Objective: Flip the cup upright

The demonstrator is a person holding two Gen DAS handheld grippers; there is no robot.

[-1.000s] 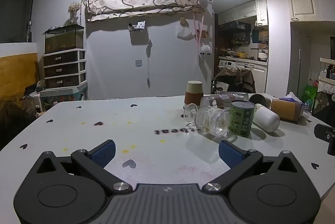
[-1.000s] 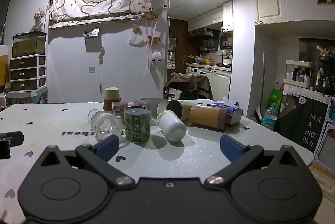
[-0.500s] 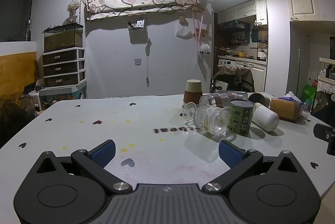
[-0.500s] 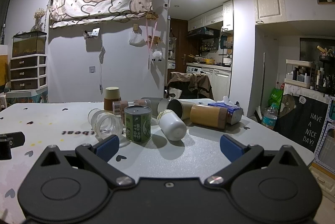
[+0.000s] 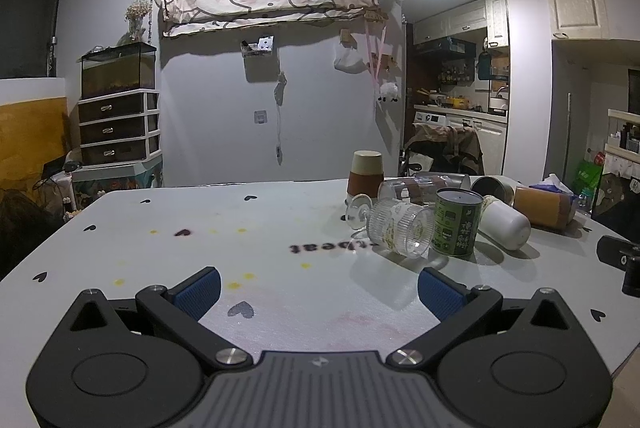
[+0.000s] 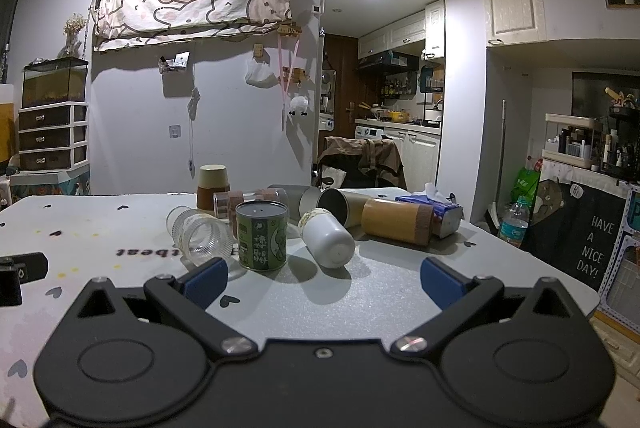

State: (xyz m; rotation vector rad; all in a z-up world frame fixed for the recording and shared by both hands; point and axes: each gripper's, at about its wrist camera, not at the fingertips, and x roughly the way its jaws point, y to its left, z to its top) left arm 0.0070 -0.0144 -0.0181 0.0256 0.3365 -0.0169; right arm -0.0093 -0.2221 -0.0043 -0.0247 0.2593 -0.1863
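Both the left gripper and the right gripper hovered low over the white table with jaws spread wide, holding nothing. Just ahead lay a ribbed clear glass cup on its side, mouth toward the cameras, beside an upright green can. A white cup lay toppled to the can's right. Behind them stood an inverted brown paper cup.

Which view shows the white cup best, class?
The right wrist view: the white cup lies on its side near the centre, base toward the camera, unobstructed. In the left wrist view it sits far right, partly hidden behind the green can.
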